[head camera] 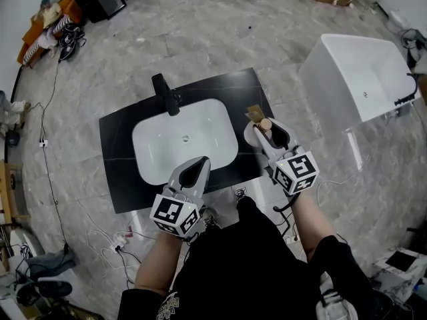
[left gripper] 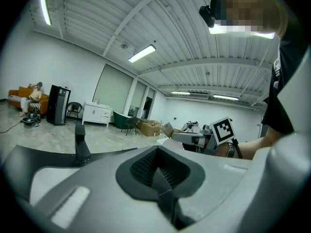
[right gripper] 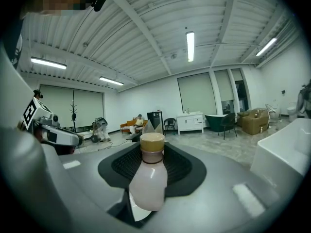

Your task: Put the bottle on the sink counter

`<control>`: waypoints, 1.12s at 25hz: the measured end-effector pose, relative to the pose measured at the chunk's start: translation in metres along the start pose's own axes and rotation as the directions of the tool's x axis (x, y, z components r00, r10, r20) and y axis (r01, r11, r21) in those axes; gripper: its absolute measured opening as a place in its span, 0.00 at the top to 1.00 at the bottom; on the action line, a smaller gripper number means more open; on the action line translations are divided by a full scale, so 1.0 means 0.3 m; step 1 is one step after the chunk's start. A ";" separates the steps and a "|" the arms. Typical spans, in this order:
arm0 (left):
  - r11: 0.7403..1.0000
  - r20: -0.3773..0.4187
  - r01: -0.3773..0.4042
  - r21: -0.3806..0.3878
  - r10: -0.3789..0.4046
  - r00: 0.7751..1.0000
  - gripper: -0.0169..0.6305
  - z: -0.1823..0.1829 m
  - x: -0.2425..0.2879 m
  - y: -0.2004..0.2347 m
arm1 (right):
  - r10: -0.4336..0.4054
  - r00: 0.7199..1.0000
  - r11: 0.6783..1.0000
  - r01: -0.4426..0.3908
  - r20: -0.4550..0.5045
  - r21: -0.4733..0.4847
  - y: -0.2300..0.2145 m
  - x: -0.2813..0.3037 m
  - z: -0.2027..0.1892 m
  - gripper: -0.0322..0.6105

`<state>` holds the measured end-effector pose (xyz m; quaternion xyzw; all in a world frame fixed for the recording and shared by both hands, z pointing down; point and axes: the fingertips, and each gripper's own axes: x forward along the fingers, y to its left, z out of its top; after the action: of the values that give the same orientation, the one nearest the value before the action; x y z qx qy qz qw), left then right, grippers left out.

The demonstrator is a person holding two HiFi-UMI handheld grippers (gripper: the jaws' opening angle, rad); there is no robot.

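The right gripper [head camera: 267,131] has its jaws closed on a small bottle [head camera: 265,124]. Its own view shows the pale, milky-pink body with a tan cap [right gripper: 152,141] standing upright between the two dark ribbed pads [right gripper: 177,166], which press its lower half from either side. In the head view the bottle sits over the right part of the black sink counter [head camera: 120,179], just beside the right rim of the white basin [head camera: 144,147]. Whether its base touches the counter cannot be told. A small brown object [head camera: 255,112], too small to identify, lies on the counter just beyond the cap. The left gripper [head camera: 199,165] holds nothing: in the left gripper view its jaws are closed together, the ribbed pads [left gripper: 170,174] meeting along a centre line with no gap between them. It hovers at the near edge of the counter, pointing toward the basin's front rim, well apart from the bottle. A black faucet [head camera: 167,93] stands at the basin's far side and appears to the left in the left gripper view. A white bathtub [head camera: 353,72] stands on the grey floor to the counter's right.
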<state>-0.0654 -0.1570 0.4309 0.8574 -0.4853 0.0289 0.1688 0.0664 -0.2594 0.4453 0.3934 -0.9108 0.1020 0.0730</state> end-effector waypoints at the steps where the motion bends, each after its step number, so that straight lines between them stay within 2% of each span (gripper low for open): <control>1: 1.000 -0.003 -0.005 0.000 0.005 1.000 0.97 -0.002 0.016 0.005 | 0.006 1.000 1.000 -0.006 -0.003 0.000 -0.015 0.014 -0.007 0.69; 11: 0.997 -0.013 -0.063 -0.036 0.063 0.998 0.97 -0.047 0.156 0.053 | 0.065 0.998 0.998 -0.065 -0.021 -0.014 -0.159 0.173 -0.069 0.69; 18: 0.992 -0.033 -0.111 -0.067 0.109 0.994 0.97 -0.117 0.256 0.121 | 0.116 0.992 0.993 -0.117 -0.057 -0.021 -0.231 0.328 -0.177 0.69; 28: 0.984 -0.043 -0.156 -0.089 0.153 0.987 0.97 -0.139 0.385 0.191 | 0.152 0.984 0.987 -0.156 -0.096 -0.033 -0.328 0.529 -0.256 0.69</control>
<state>-0.0482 -0.2658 0.5096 0.8078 -0.5481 0.0352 0.2140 0.0345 -0.4179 0.5663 0.3151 -0.9359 0.1075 0.1153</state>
